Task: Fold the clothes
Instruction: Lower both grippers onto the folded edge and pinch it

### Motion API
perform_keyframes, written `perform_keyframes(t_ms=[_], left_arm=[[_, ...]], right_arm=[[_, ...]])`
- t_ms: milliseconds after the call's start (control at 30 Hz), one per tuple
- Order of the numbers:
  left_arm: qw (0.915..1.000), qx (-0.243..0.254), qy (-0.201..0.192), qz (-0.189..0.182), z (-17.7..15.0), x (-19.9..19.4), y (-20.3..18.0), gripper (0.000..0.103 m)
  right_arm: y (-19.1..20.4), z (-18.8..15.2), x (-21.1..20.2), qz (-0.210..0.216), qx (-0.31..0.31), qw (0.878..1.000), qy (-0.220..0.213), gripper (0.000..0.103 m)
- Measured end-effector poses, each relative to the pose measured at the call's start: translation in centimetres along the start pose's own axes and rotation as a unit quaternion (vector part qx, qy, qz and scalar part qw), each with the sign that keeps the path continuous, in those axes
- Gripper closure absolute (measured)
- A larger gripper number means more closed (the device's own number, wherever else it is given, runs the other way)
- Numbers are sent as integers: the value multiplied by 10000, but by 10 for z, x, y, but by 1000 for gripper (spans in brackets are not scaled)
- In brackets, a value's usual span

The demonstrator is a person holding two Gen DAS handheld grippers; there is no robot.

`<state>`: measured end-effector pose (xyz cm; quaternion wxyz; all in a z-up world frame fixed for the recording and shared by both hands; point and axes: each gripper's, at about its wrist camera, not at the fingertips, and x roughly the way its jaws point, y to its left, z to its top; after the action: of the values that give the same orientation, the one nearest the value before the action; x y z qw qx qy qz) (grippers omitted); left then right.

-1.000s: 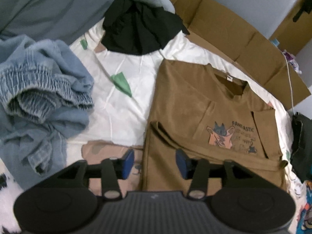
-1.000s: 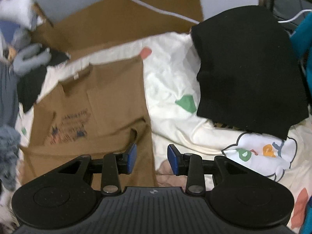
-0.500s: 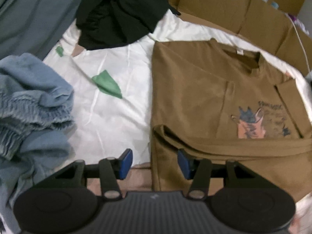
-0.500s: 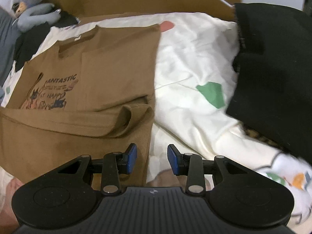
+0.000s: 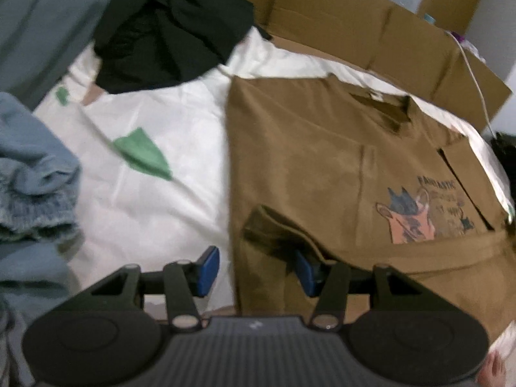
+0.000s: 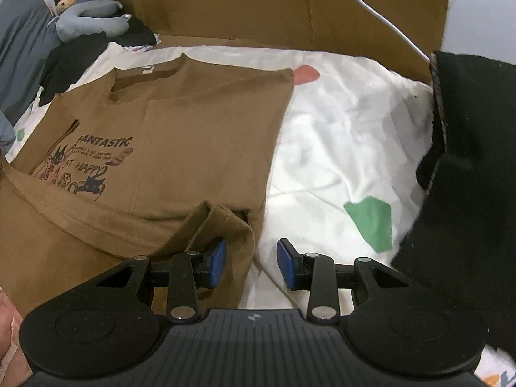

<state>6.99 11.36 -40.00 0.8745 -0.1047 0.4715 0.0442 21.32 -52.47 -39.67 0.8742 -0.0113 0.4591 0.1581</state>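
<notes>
A brown T-shirt (image 5: 322, 167) with a cartoon print lies flat on the white sheet, sides folded in and its lower part folded up over the body. My left gripper (image 5: 256, 271) is open at the shirt's left folded corner; the right pad sits under the raised fold. In the right wrist view the shirt (image 6: 180, 122) lies left of centre. My right gripper (image 6: 251, 262) is open at the shirt's right folded corner, its left pad under the cloth edge, its right pad over the sheet.
Blue denim clothes (image 5: 29, 193) are heaped at the left, a black garment (image 5: 167, 32) at the back. Cardboard (image 5: 371, 22) lines the far edge. A black garment (image 6: 467, 177) lies right of the shirt. A grey plush toy (image 6: 90, 22) sits at the back left.
Both grippers have moved forward and down to the folded corners of the shirt. Each now has one pad under the cloth edge.
</notes>
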Motion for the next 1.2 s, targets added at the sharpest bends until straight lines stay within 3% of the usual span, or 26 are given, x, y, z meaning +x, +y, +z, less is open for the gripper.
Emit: perform_keyframes(t_ms=[233, 433, 667, 1033, 1100, 1133, 1200], left_arm=[[9991, -161, -395, -51, 1, 3, -1, 50], [9985, -197, -489, -146, 3, 6, -1, 53], [9978, -32, -640, -162, 1, 2, -4, 70], [9974, -71, -637, -331, 2, 7, -6, 72], [9975, -120, -609, -351, 3, 9, -5, 72], [9975, -138, -607, -341, 3, 9, -5, 73], [9974, -160, -670, -229, 1, 8, -5, 81]], right_arm=[[6, -2, 4, -104, 71, 9999, -99, 61], [17, 1, -3, -150, -120, 9994, -296, 61], [33, 11, 7, -77, -491, 9985, -244, 62], [39, 23, 24, 113, -759, 9971, -7, 62], [40, 23, 23, 158, -815, 9965, 17, 67], [40, 23, 21, 183, -829, 9964, 27, 79], [42, 21, 16, 170, -829, 9964, 21, 88]])
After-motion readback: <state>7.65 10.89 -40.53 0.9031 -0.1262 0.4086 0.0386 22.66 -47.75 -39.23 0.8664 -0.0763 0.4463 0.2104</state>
